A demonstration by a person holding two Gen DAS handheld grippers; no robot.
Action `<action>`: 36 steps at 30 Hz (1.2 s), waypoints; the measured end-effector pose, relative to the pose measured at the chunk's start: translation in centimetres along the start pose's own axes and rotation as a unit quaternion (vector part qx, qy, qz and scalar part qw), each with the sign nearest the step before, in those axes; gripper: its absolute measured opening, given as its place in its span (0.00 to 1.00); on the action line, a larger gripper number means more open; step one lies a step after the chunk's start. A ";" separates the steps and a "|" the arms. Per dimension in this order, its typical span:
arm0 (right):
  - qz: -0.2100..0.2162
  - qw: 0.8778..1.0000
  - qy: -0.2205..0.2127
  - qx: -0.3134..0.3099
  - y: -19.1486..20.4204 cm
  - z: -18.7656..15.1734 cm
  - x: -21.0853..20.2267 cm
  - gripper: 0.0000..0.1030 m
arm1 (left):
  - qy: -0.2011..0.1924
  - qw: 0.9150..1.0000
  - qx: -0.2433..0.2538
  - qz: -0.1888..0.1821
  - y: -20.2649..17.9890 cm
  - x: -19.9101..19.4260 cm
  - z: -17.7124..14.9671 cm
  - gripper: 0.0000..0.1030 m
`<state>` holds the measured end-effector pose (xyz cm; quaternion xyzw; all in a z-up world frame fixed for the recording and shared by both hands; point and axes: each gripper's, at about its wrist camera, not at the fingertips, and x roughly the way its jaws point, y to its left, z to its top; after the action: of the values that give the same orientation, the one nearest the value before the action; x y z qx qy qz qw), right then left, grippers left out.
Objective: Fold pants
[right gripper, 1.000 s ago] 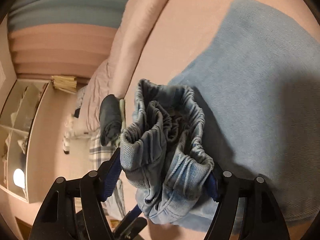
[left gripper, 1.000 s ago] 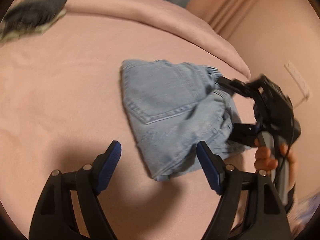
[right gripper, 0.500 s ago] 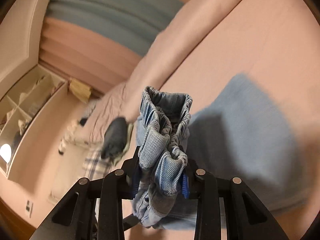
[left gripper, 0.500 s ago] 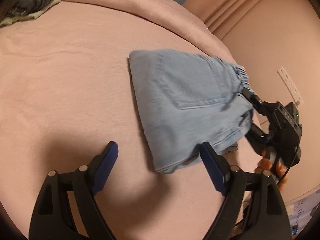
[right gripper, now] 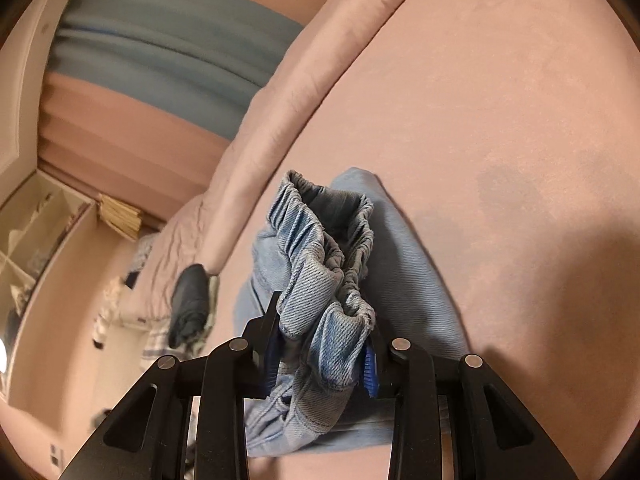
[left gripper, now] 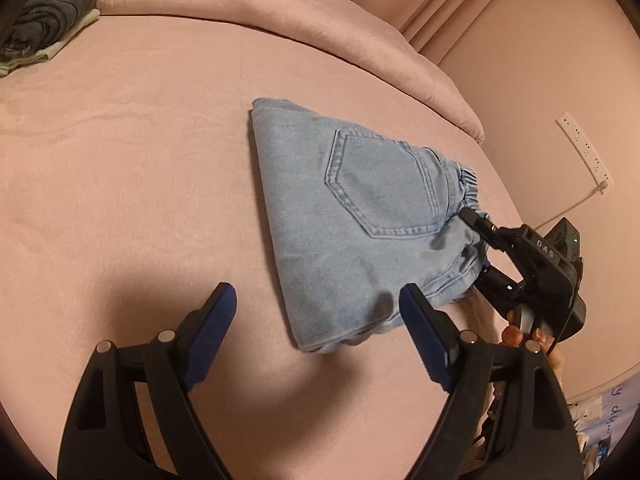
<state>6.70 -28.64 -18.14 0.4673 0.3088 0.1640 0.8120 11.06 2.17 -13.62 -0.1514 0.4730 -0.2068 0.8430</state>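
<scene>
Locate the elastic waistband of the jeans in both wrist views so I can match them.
Left wrist: elastic waistband at right of centre, beside the right hand-held gripper.
Right wrist: waistband at centre, bunched and clamped between the jaws.
Shared landmark: dark folded garment on the pink bed.

Folded jeans [left gripper: 352,216] on pink bed [left gripper: 140,168]

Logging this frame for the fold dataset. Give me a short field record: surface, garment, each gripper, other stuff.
surface: pink bed cover
garment: light blue denim pants, folded into a compact stack, back pocket up, lying flat near the bed's edge
left gripper: open, holding nothing, just short of the pants' near corner
right gripper: shut on the bunched elastic waistband; jaws have just been closing
other: dark folded clothes at the far corner of the bed
</scene>
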 end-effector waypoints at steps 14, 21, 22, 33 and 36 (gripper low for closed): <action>-0.149 0.970 -0.108 -0.158 6.2 0.1 -5.3 0.56 | -0.015 0.994 0.073 0.085 -3.7 3.7 1.4 0.80; -0.120 0.968 -0.089 -0.202 7.1 0.0 -3.9 0.45 | -0.001 0.989 0.105 0.100 -3.7 5.2 1.4 0.80; -0.121 0.967 -0.084 -0.207 7.5 0.0 -3.4 0.41 | 0.000 0.989 0.106 0.098 -3.6 5.3 1.4 0.80; -0.199 0.943 -0.001 -0.268 4.9 -0.9 -0.2 0.23 | 0.001 0.994 0.082 0.073 -2.7 4.9 2.5 0.79; -0.205 0.940 0.002 -0.274 5.2 -1.0 -0.4 0.23 | -0.014 0.995 0.070 0.074 -2.4 4.2 3.5 0.79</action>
<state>5.87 -25.61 -13.90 0.1529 0.3428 0.0727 0.9240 15.56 -1.75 -13.81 -0.0593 0.4552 -0.1746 0.8711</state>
